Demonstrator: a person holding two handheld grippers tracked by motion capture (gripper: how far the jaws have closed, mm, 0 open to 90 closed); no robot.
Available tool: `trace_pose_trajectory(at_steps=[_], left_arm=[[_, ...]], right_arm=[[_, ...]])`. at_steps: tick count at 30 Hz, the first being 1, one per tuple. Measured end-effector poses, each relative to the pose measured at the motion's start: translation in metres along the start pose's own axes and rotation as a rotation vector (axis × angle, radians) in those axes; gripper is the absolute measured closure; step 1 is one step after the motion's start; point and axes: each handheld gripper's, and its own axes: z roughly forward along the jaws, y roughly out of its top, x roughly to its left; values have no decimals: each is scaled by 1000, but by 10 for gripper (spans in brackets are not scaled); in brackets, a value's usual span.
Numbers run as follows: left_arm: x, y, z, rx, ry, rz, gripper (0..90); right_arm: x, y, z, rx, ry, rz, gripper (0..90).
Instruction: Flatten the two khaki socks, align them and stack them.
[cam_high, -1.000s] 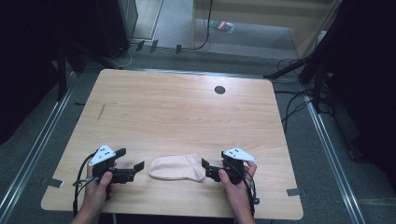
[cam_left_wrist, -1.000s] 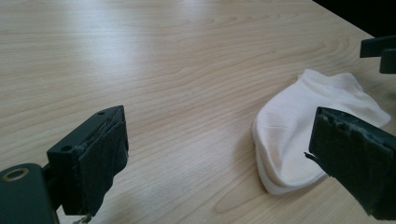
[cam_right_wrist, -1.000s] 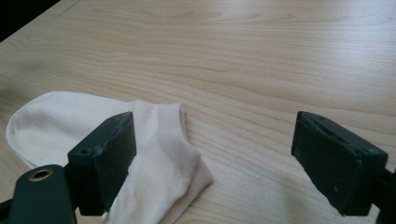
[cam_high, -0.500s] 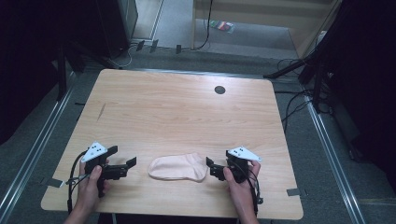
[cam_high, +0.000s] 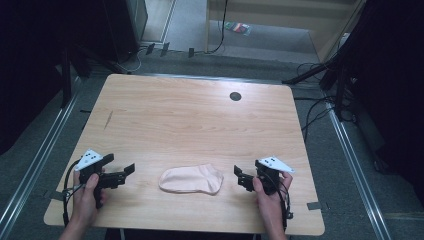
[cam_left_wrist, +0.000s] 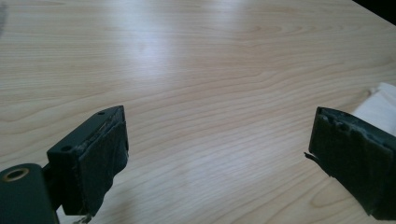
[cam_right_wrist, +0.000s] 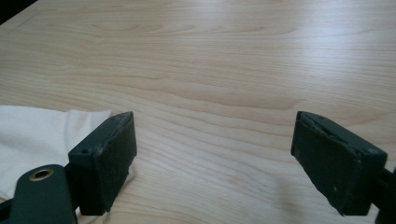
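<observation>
I'm looking down on a light wooden table (cam_high: 200, 120) with visible grain, standing on a grey floor between two metal rails (cam_high: 30, 170), with dark equipment and loose cables around the far edge. A small round dark grommet (cam_high: 235, 96) sits in the tabletop toward the far side.

Near the front edge lies a pale peach fabric sock (cam_high: 191, 179), flat on the wood, lengthwise across the table and roughly midway between my two tools.

The black left gripper (cam_high: 126, 171), held in a hand (cam_high: 89, 192) at the front left, has a grey three-cornered plate on top and points toward the sock but stays apart from it, with bare wood between them. In the left gripper view its jaws stand wide apart with nothing between them but the table, and a corner of the sock shows behind the right-hand jaw.

The black right gripper (cam_high: 239, 178), held in the other hand (cam_high: 267, 197) at the front right, sits just beside the sock's nearer end. In the right gripper view its jaws are also spread wide and hold nothing; the sock lies beside and behind the left-hand jaw, and I can't tell whether they touch.
</observation>
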Motion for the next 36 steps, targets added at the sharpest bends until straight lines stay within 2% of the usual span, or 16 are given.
trace_pose_trajectory(at_steps=[4,12,19,24,30,36], left_arm=[[10,-2,-4,1,22,-13,54],[23,-6,-9,20,81,15,54],[37,-8,-17,7,112,0,55],[45,-10,-22,12,131,4,55],[57,-13,-29,8,156,-12,55],[61,-14,-30,8,168,-21,55]], right_arm=[[-14,-2,-4,-12,-24,7,145],[-41,-9,-14,-18,-73,14,146],[-62,-15,-22,-34,-92,49,146],[-80,-21,-32,-38,-108,80,146],[-96,-29,-46,-50,-131,91,146],[-111,-35,-60,-65,-154,109,146]])
